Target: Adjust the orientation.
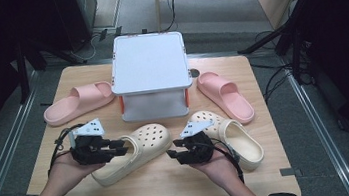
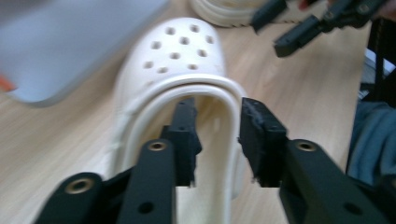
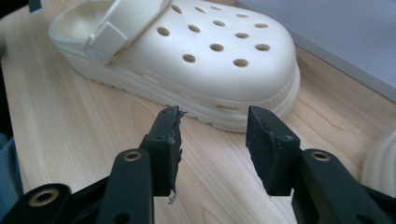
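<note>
The left gripper [image 1: 120, 147] is straddling the side wall of the left cream clog [image 1: 136, 152] near its heel opening, one jaw inside and one outside, parted and not yet pressing, evidently to pinch that thin rim. The right gripper [image 1: 173, 154] is hovering half open and empty, pointing toward nine o'clock at the same clog's toe. The right cream clog [image 1: 235, 138] is lying at three o'clock of it. Two pink slides [image 1: 78, 102] [image 1: 225, 96] are flanking the white box [image 1: 150, 70] at twelve o'clock on the table [image 1: 173, 189].
</note>
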Motion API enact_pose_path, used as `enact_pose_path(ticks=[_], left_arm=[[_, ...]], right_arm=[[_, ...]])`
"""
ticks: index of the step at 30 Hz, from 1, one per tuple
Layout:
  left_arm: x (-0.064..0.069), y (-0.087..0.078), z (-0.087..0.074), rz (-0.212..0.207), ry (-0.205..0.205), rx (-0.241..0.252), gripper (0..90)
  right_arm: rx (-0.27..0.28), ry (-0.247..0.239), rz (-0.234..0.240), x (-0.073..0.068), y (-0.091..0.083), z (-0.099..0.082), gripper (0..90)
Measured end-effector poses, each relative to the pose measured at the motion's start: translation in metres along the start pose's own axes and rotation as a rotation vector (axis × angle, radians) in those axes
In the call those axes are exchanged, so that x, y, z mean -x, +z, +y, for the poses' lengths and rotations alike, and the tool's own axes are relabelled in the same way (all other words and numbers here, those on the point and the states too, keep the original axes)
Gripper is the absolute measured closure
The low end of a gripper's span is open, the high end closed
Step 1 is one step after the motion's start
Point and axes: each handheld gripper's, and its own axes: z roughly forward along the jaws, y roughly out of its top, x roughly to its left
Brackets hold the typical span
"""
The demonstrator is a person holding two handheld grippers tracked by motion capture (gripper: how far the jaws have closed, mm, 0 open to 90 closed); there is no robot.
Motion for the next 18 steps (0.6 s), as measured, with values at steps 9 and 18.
enact_pose_path(ticks=[9,18], left_arm=[[-0.037,-0.002,-0.011,0.12,-0.057,-0.036,86.7],[-0.05,0.015,-0.023,0.111,-0.094,-0.094,87.7]], right_arm=[[0.013,0.01,-0.001,-0.011,0.016,0.006,85.6],[-0.039,0.001,-0.001,-0.018,0.047,0.008,89.0]])
